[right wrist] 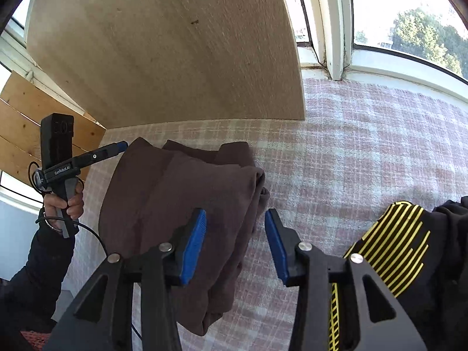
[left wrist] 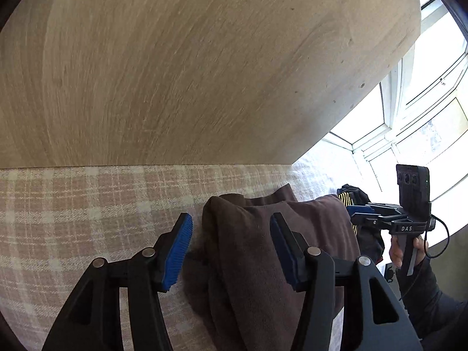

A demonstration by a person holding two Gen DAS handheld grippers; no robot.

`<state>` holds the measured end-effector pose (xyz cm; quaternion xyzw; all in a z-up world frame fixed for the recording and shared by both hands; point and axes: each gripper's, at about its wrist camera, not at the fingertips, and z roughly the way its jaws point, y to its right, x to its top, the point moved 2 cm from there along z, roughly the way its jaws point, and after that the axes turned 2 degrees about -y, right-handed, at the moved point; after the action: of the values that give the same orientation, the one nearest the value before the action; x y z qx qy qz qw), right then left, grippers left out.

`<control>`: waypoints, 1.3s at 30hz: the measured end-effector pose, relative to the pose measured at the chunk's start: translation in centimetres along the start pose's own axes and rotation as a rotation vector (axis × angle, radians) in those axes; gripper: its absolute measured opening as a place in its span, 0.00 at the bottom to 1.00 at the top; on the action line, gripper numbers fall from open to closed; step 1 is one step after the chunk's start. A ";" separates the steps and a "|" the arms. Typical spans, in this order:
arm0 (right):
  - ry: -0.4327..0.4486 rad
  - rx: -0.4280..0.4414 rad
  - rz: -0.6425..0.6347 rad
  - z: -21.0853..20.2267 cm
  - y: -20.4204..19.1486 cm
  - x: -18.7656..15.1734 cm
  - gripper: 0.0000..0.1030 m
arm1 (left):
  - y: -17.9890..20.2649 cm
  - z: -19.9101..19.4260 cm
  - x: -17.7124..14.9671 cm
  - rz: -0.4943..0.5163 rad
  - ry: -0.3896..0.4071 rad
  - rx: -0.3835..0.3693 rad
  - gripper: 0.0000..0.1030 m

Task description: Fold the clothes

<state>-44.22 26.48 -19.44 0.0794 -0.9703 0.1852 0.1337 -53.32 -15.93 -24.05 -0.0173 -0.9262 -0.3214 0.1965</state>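
A folded brown garment (left wrist: 257, 251) lies on the plaid blanket (left wrist: 87, 222); it also shows in the right wrist view (right wrist: 181, 199). My left gripper (left wrist: 231, 248) is open, its jaws astride the garment's left edge, above it. My right gripper (right wrist: 235, 242) is open over the garment's right edge, holding nothing. The right gripper shows in the left wrist view (left wrist: 355, 212) at the garment's far side. The left gripper shows in the right wrist view (right wrist: 121, 145) at the garment's left. A black garment with yellow stripes (right wrist: 400, 242) lies at the right.
A wooden board (left wrist: 190, 67) stands upright against the blanket's far edge, also in the right wrist view (right wrist: 163, 49). Windows (right wrist: 395, 20) run along the right. Wooden slats (right wrist: 35, 117) stand at the far left. The plaid blanket (right wrist: 365, 152) stretches right of the garment.
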 end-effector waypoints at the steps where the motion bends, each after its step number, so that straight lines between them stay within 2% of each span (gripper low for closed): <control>1: -0.014 -0.020 -0.010 0.8 -0.2 0.3 0.40 | 0.2 0.9 -0.1 0.006 -0.022 0.012 0.50; 4: -0.030 -0.055 -0.044 2.5 -1.0 0.8 0.37 | 0.5 2.5 -0.4 0.014 -0.036 0.055 0.37; 5: -0.026 -0.060 -0.058 2.6 -1.4 0.9 0.18 | 0.7 2.4 -0.6 0.027 -0.027 0.079 0.32; 8: -0.006 -0.105 -0.117 2.5 -2.7 1.0 0.14 | 1.8 1.7 -1.1 0.078 0.006 0.166 0.26; 11: 0.029 -0.130 -0.168 1.6 -3.7 1.2 0.13 | 3.4 0.6 -1.5 0.129 0.054 0.248 0.25; 13: 0.053 -0.126 -0.160 1.5 -3.4 1.6 0.12 | 3.2 -0.1 -1.7 0.122 0.089 0.262 0.25; 14: 0.038 -0.126 -0.158 2.3 -3.1 1.7 0.13 | 3.0 -0.5 -1.8 0.112 0.107 0.265 0.27; 16: 0.007 -0.128 -0.153 4.0 -2.4 2.0 0.14 | 1.2 0.5 -1.8 0.052 0.060 0.253 0.31; 17: -0.001 -0.124 -0.147 4.7 -1.9 2.1 0.16 | 0.1 1.0 -1.9 0.007 0.046 0.230 0.39; 19: 0.004 -0.119 -0.124 4.3 -1.1 2.2 0.28 | -1.3 0.6 -1.8 -0.052 0.046 0.193 0.50; 20: 0.008 -0.117 -0.111 4.0 -0.8 2.3 0.36 | -1.6 0.0 -1.7 -0.061 0.059 0.189 0.50; 22: 0.022 -0.129 -0.081 2.5 0.0 2.1 0.37 | -1.8 -1.6 -1.6 -0.063 0.093 0.204 0.50; 24: 0.071 -0.187 -0.053 0.3 0.2 1.7 0.37 | -1.3 -3.3 -1.6 -0.035 0.131 0.243 0.50; 26: 0.157 -0.202 -0.116 -1.8 -1.4 1.1 0.37 | 0.4 -4.6 -1.7 0.012 0.164 0.241 0.50; 28: 0.197 -0.159 -0.179 -2.3 -3.6 0.6 0.37 | 2.8 -4.8 -1.7 0.085 0.190 0.230 0.50; 29: 0.196 -0.143 -0.211 -1.7 -4.8 0.6 0.33 | 4.0 -4.3 -1.7 0.128 0.191 0.215 0.50; 30: 0.188 -0.146 -0.242 -0.7 -5.8 0.6 0.17 | 5.2 -3.8 -1.7 0.171 0.193 0.201 0.50; 31: 0.176 -0.157 -0.271 0.5 -6.6 0.7 0.05 | 6.1 -2.9 -1.7 0.207 0.193 0.199 0.50; 32: 0.165 -0.169 -0.293 1.8 -7.2 0.9 0.02 | 6.6 -1.7 -1.6 0.239 0.187 0.219 0.50; 33: 0.156 -0.180 -0.302 3.1 -7.1 1.0 0.02 | 6.7 -0.4 -1.7 0.274 0.178 0.275 0.48; 34: 0.146 -0.191 -0.305 4.3 -6.8 1.0 0.01 | 6.2 0.9 -1.8 0.308 0.167 0.362 0.42; 35: 0.148 -0.183 -0.309 5.0 -6.2 0.7 0.00 | 5.0 2.2 -2.0 0.321 0.136 0.449 0.41; 36: 0.156 -0.164 -0.313 5.4 -5.6 0.2 0.00 | 3.2 3.1 -2.2 0.302 0.105 0.472 0.44; 37: 0.165 -0.144 -0.317 5.8 -4.9 -0.3 0.00 | 1.8 3.0 -2.2 0.243 0.102 0.429 0.55; 38: 0.159 -0.123 -0.310 5.8 -4.4 -0.4 0.00 | 0.6 2.5 -2.1 0.165 0.111 0.368 0.59; 39: 0.143 -0.102 -0.297 5.5 -4.1 -0.4 0.00 | -0.1 1.9 -2.0 0.117 0.115 0.322 0.57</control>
<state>-44.28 20.64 -23.04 0.2017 -0.9440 0.1190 0.2324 -52.14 -14.67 -26.17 -0.0209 -0.9503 -0.1573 0.2677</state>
